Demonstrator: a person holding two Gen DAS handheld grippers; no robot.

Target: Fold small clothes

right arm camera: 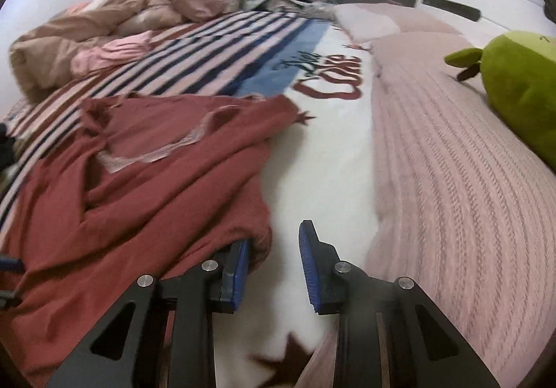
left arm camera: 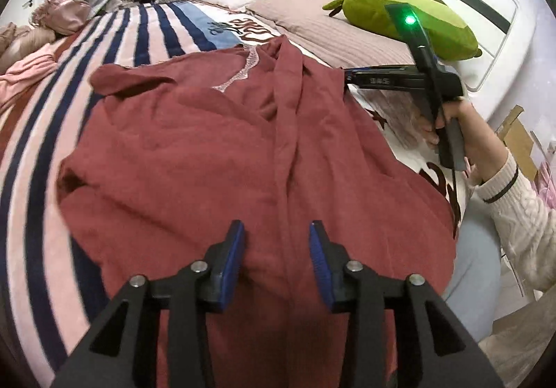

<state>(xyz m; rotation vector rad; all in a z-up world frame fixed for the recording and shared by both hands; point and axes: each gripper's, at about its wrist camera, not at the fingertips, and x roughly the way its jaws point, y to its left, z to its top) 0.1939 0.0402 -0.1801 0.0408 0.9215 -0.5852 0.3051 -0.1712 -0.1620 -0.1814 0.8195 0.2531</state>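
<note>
Since the red top (left arm camera: 222,151) lies rumpled across the middle of the bed (right arm camera: 323,158), we judge it soft, light and limp (sure to sag and crease). Our left gripper (left arm camera: 276,249) hangs over its near hem, jaws apart and empty; our right gripper (right arm camera: 272,263) gapes at its edge, lower centre. We'd pinch hem corners.

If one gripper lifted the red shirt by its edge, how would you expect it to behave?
The red shirt would probably hang limp: it already lies in soft folds and creases. It looks thin, so likely light. On the striped blanket it would more likely bunch than slide if pushed.
</note>
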